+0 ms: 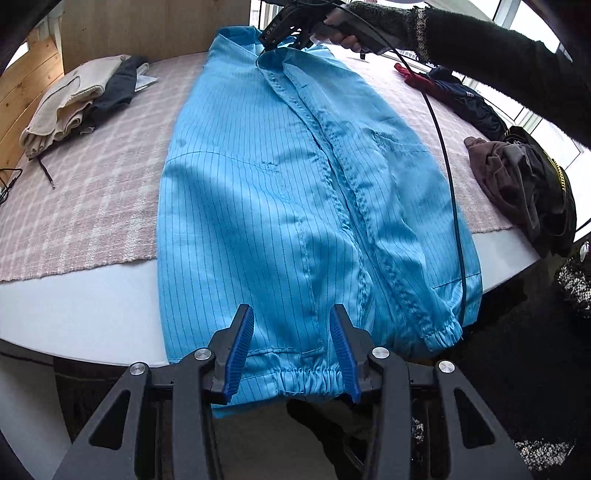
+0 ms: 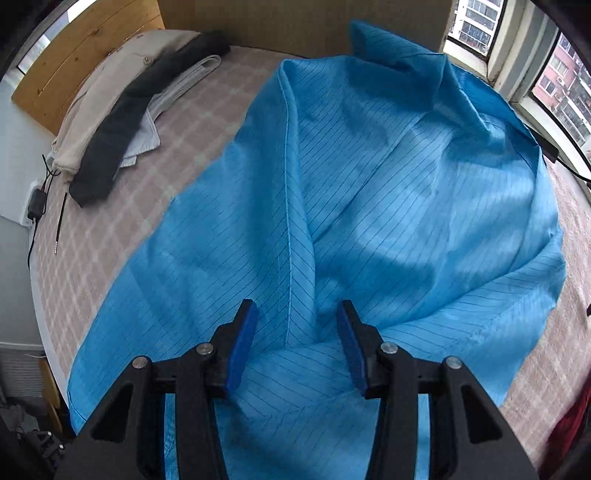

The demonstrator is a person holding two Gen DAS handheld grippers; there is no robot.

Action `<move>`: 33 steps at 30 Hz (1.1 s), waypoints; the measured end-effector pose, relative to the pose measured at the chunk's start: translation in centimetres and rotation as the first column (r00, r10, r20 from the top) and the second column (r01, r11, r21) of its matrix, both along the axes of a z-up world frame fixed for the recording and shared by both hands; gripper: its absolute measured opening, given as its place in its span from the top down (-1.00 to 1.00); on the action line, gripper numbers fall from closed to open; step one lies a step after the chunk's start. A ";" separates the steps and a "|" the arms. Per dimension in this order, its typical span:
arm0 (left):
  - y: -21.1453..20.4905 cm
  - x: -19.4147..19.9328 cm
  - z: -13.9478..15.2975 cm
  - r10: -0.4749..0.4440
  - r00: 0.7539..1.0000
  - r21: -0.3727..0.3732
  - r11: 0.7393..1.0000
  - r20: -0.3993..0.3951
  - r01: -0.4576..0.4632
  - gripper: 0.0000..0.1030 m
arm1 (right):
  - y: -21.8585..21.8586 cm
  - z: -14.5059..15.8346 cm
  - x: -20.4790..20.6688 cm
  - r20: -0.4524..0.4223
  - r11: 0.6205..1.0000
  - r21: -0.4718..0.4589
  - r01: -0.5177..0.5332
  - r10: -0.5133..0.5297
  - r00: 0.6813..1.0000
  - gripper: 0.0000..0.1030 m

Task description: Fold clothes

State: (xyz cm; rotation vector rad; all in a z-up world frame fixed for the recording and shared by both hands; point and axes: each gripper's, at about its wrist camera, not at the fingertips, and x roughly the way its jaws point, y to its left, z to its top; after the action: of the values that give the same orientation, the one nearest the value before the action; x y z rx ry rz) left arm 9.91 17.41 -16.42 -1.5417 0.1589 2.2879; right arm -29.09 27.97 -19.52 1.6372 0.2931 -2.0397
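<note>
1. Blue-padded fingers (image 1: 240, 354) of the left tool (image 1: 291, 350) sit nearest, spread wide over the elastic hem (image 1: 306, 376) of the one blue striped jacket (image 1: 258, 177), gripping nothing.
2. That jacket lies lengthwise on the surface (image 1: 92, 317), collar far, hem hanging over the near edge, front placket running down the middle.
3. Far end: the right tool (image 1: 275, 35), held in a gloved hand (image 1: 373, 22), is down at the collar; from the left wrist view I can't tell whether it pinches the cloth.
4. Right wrist view: the right tool's two blue pads (image 2: 242, 347) stand wide apart with a bunched fold of jacket (image 2: 369, 184) rising between and beyond them.
5. One pink checked cloth (image 1: 92, 192) covers the surface under the jacket.
6. Far left, one pile of folded clothes (image 1: 74, 103): cream, dark and white pieces.
7. Right side, two loose heaps: a navy-and-red one (image 1: 454, 96) far, a brown-and-black one (image 1: 517, 184) nearer.
8. One black cable (image 1: 448, 166) trails across the jacket's right half.
</note>
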 end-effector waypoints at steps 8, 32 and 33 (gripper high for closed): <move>2.0 -0.6 -1.1 -0.043 0.998 -0.023 0.999 0.046 0.044 0.21 | -1.0 1.9 0.3 -0.137 0.997 0.049 -0.053 0.059 0.989 0.96; 2.5 -2.8 0.0 -0.196 0.979 0.036 0.980 0.047 0.194 0.16 | 5.6 4.9 23.1 0.025 0.958 -0.279 0.059 -0.054 0.998 0.53; 2.5 -3.0 -0.1 -0.202 0.978 0.043 0.979 0.051 0.200 0.16 | 5.3 3.6 25.0 0.059 0.958 -0.275 0.080 -0.066 0.996 0.53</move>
State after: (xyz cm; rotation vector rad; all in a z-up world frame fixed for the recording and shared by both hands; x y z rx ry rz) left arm 6.93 19.91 -16.55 -1.4950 0.2435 2.0783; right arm -4.13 33.28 -15.90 1.5395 -0.0710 -1.9865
